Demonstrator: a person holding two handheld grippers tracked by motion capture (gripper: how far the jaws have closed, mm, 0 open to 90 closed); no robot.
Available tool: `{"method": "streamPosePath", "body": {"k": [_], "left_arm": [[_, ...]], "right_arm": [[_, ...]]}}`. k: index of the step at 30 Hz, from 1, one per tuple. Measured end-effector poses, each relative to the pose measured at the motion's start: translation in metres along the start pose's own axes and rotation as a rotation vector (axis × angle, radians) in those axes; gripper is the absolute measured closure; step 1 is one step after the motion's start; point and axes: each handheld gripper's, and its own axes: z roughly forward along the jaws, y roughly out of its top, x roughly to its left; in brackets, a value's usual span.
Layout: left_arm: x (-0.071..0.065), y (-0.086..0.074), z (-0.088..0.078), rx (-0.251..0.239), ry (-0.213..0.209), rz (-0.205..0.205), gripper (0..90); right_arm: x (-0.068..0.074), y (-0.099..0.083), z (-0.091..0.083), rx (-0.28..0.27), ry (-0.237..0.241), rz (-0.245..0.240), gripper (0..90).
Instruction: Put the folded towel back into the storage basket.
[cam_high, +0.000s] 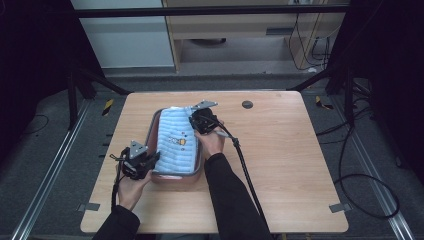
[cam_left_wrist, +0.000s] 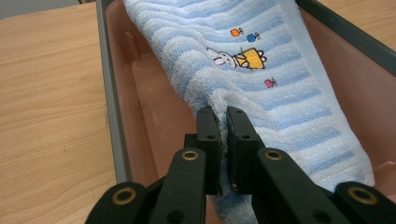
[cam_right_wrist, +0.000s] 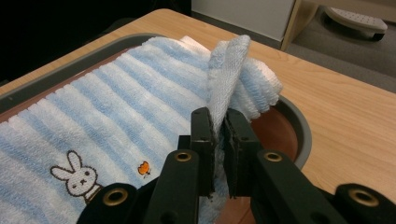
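- My left gripper (cam_high: 150, 161) is clenched on the towel (cam_high: 176, 142): in the left gripper view a fold of its near edge is pinched between my 2 black jaws, which stand almost together.
- From that gripper (cam_left_wrist: 223, 116) the towel (cam_left_wrist: 261, 70) runs away ahead and to the right, blue and white stripes, with a small rabbit (cam_left_wrist: 223, 59) beside a yellow patch just beyond the jaws.
- The towel lies in the tray (cam_high: 156, 125), a pink basin with a grey rim; in the left gripper view its grey rim (cam_left_wrist: 108, 93) runs along the left of my jaws, and bare pink floor shows between rim and cloth.
- My right gripper (cam_high: 192, 121) grasps the towel at the far end; in the right gripper view a strip of the edge stands up between my jaws, pinched tight.
- From this gripper (cam_right_wrist: 219, 122) the striped cloth (cam_right_wrist: 116, 102) spreads out to the left and ahead, and the rabbit (cam_right_wrist: 77, 176) sits low at the left, close by my jaws.
- To the right of these jaws the tray's rounded corner (cam_right_wrist: 299, 126) curves round, with the folded end of the towel bunched just ahead of it.
- Both of my hands hold the cloth at opposite ends, left near me, right farther off.
- The tray rests on the table (cam_high: 280, 150), whose bare wood lies to the right of my right gripper.
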Motion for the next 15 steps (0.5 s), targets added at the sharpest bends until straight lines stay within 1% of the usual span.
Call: {"method": "streamPosePath", "body": {"k": [7, 9, 11, 12, 15], "left_arm": [[0.0000, -0.0012, 0.0014, 0.006, 0.006, 0.003, 84.6], [0.0002, -0.0014, 0.0019, 0.009, 0.008, 0.008, 84.5], [-0.0002, -0.0018, 0.0027, 0.008, 0.010, 0.003, 84.2], [-0.0004, -0.0019, 0.0029, 0.008, 0.010, -0.001, 83.7], [0.0002, -0.0019, 0.0037, 0.014, 0.014, 0.007, 80.8]], "right_arm": [[0.0003, -0.0036, 0.0053, 0.035, 0.000, -0.007, 82.5], [0.0004, -0.0040, 0.0063, 0.042, 0.003, -0.001, 82.1], [0.0001, -0.0043, 0.0075, 0.053, 0.004, -0.001, 81.3], [0.0001, -0.0046, 0.0084, 0.061, 0.006, -0.001, 80.9], [0.0004, -0.0053, 0.0102, 0.076, 0.006, -0.003, 79.1]]}}
